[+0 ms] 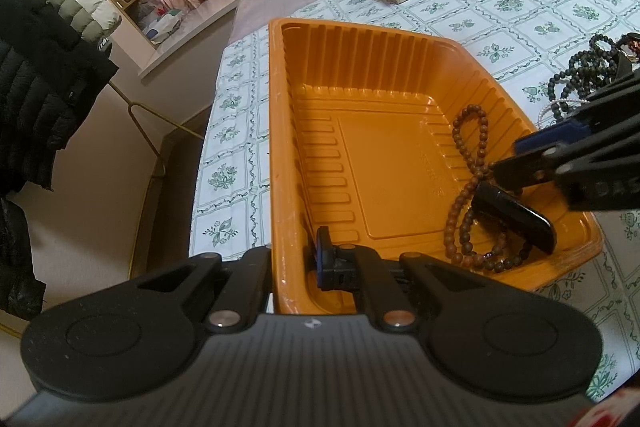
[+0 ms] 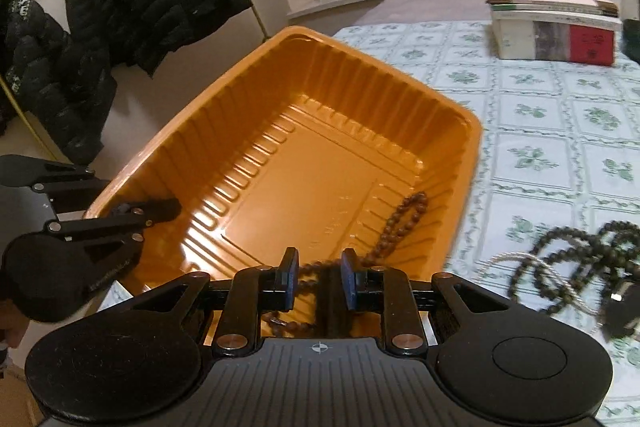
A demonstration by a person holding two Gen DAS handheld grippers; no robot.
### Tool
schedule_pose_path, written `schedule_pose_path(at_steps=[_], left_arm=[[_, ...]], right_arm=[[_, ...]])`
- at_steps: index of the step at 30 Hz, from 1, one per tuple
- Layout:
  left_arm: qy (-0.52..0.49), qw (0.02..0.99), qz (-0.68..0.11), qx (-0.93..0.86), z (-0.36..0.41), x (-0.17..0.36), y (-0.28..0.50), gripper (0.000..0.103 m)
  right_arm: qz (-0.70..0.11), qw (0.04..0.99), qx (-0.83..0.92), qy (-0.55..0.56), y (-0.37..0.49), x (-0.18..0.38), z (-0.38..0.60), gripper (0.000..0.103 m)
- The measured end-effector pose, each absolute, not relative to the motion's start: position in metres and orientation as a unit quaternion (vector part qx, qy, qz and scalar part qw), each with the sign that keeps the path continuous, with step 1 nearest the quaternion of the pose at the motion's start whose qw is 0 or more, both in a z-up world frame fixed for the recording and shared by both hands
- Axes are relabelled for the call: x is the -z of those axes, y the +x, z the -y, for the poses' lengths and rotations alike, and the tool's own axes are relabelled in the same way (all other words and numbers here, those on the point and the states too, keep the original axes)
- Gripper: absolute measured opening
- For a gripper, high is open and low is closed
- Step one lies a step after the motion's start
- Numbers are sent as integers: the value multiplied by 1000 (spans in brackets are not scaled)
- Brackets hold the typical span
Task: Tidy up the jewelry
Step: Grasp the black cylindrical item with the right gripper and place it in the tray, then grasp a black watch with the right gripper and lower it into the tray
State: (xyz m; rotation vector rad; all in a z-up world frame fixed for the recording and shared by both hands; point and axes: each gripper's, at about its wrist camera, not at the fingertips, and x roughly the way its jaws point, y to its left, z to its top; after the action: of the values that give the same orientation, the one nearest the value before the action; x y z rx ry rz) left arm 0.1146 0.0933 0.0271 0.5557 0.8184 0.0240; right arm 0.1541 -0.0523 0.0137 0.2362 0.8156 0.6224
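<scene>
Beads [image 1: 468, 195] and a black case [image 1: 516, 219] are seen in the orange tray [image 1: 288, 147], whose rim is clamped by the left gripper [image 1: 296, 267]; the right gripper [image 2: 319, 283] is held apart above them.

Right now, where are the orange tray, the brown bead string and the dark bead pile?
orange tray [image 1: 276, 155], left wrist view, its left rim.
brown bead string [image 1: 470, 123], left wrist view, upper loop.
dark bead pile [image 2: 560, 259], right wrist view, a middle strand.

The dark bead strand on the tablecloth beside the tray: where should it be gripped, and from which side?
Probably grip the dark bead strand at its far loop, pinching across the beads from straight above. It lies flat on the cloth, and a white pearl string crosses its nearer loops.
</scene>
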Motion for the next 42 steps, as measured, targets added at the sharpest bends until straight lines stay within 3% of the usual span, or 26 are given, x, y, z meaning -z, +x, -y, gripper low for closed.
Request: schedule_pose_path(at_steps=[2,5,20,36,39,41,42], left_arm=[[268,880,-392,-12,-93,-27,115,5],[269,880,-391,-12,-92,-27,115,4],[274,879,-390,-15,-91,-30,112,5],[283,875,-391,-18,-89,-31,112,4],[283,875,-392,-18,-89,-31,112,5],[283,875,-392,-18,-89,-31,112,5],[283,875,-392,-18,-89,-31,113,5]], right_arm=[[-389,870,-283,112,150,-12,63,36],[-390,878,-252,118,142,-6,87,40],[-384,914,-59,121,114,16,236,44],[-384,923,-21,-23,145,37,281,44],[-385,922,-28,-43,153,40,275,41],[-387,920,-32,-53,157,42,273,25],[-389,919,-34,-55,159,42,273,22]])
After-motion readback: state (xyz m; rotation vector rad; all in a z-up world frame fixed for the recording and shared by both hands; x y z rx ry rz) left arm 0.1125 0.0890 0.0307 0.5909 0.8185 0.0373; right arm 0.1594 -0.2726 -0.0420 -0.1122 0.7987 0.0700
